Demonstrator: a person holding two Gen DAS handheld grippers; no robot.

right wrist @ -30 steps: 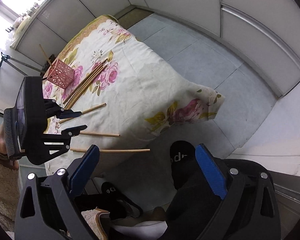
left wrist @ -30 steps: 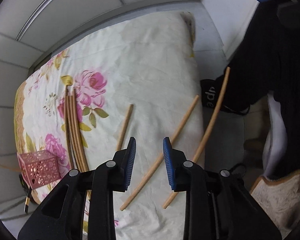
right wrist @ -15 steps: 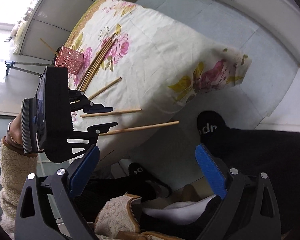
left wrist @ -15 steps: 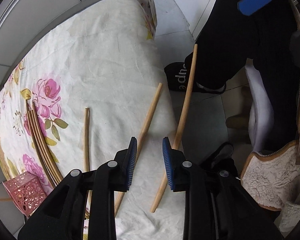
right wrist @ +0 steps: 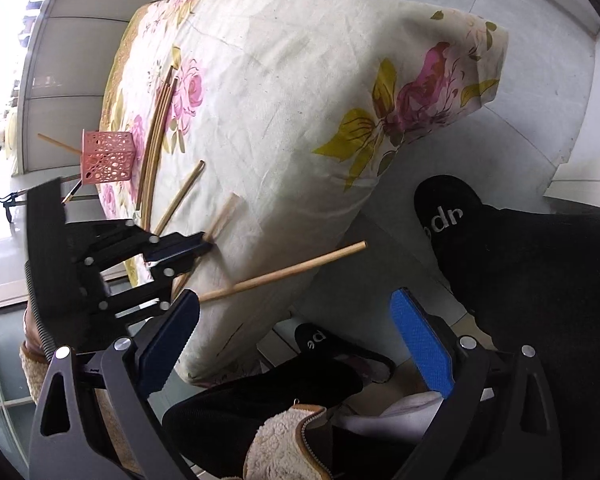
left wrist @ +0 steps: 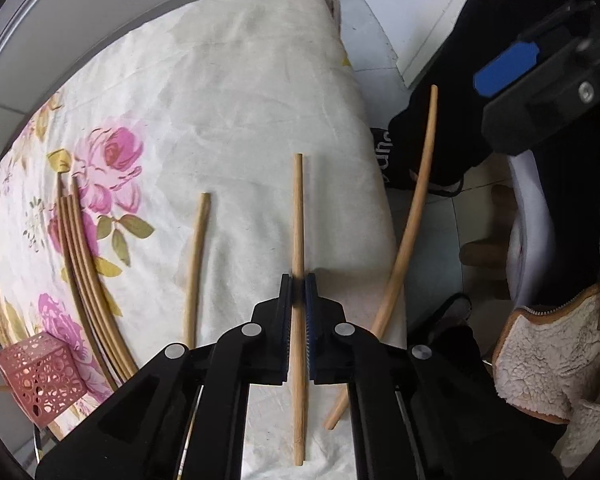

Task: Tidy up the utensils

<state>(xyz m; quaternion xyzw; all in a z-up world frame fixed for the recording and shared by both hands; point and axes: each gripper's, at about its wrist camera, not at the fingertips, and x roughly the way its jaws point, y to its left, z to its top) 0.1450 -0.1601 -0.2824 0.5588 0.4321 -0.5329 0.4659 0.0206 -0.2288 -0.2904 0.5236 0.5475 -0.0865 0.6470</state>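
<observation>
My left gripper (left wrist: pixel 299 285) points down at the floral cloth (left wrist: pixel 240 80) and is shut on the middle wooden chopstick (left wrist: pixel 298 208), which lies flat. A shorter chopstick (left wrist: pixel 196 264) lies to its left. A longer one (left wrist: pixel 414 216) at the right sticks out past the table edge. Several more chopsticks (left wrist: pixel 80 272) lie bundled near the pink perforated holder (left wrist: pixel 40 376). My right gripper (right wrist: pixel 296 316) hangs open and empty off the table's near side, close to the overhanging chopstick (right wrist: pixel 284 272). The right wrist view shows the left gripper (right wrist: pixel 204 246) down on the cloth, with the holder (right wrist: pixel 108 158) behind it.
A person's black trouser legs (right wrist: pixel 540 280), black slippers (right wrist: pixel 444 208) and a fleece-lined jacket (left wrist: pixel 540 360) crowd the tiled floor beside the table. Pale wall panels (left wrist: pixel 80 20) run behind it. One stick (right wrist: pixel 58 145) pokes out of the holder.
The left gripper sank onto the cloth and its jaws closed on the middle chopstick. The right gripper dropped lower and rolled, still open.
</observation>
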